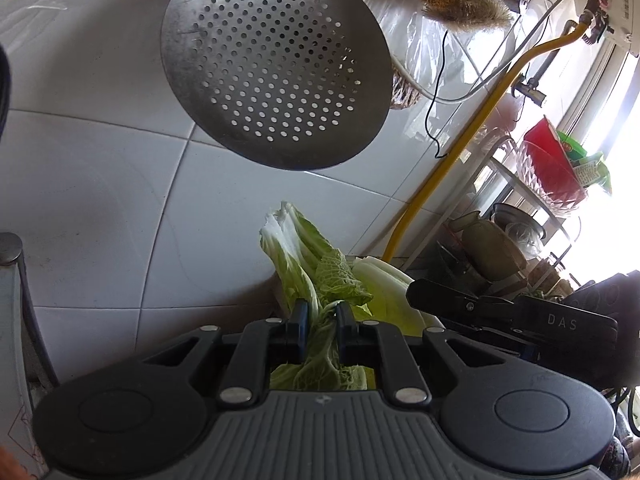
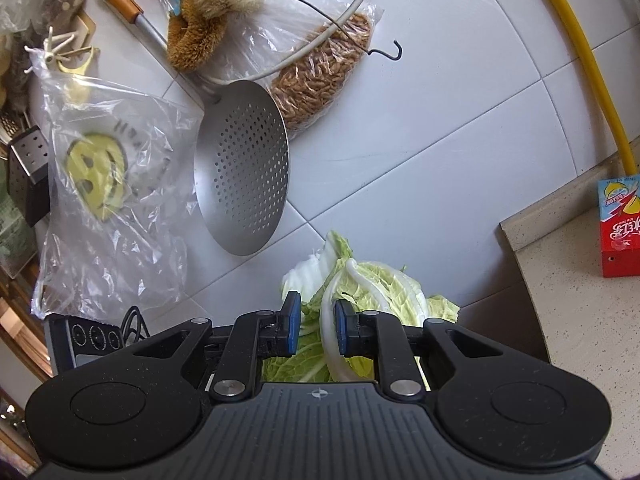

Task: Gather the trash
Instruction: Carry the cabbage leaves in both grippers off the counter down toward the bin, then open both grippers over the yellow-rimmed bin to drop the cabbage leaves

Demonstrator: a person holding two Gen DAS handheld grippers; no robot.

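Observation:
My left gripper [image 1: 322,312] is shut on a bunch of green cabbage leaves [image 1: 296,248], which stick up past its tips in front of the white tiled wall [image 1: 100,184]. In the right wrist view my right gripper [image 2: 316,316] is shut on more cabbage leaves [image 2: 380,284], a white stalk and green leaf pinched between its blue pads [image 2: 291,320]. The two bunches hang close together. The right gripper's black body [image 1: 520,316] shows at the right of the left wrist view, beside pale leaves [image 1: 384,292].
A perforated steel skimmer [image 2: 244,168] hangs on the wall just above the leaves. Beside it hang a clear smiley bag [image 2: 104,176], a bag of grain [image 2: 320,76] and brushes [image 2: 212,12]. A yellow hose [image 2: 580,60] runs down to a counter [image 2: 580,320] bearing a red carton [image 2: 618,228].

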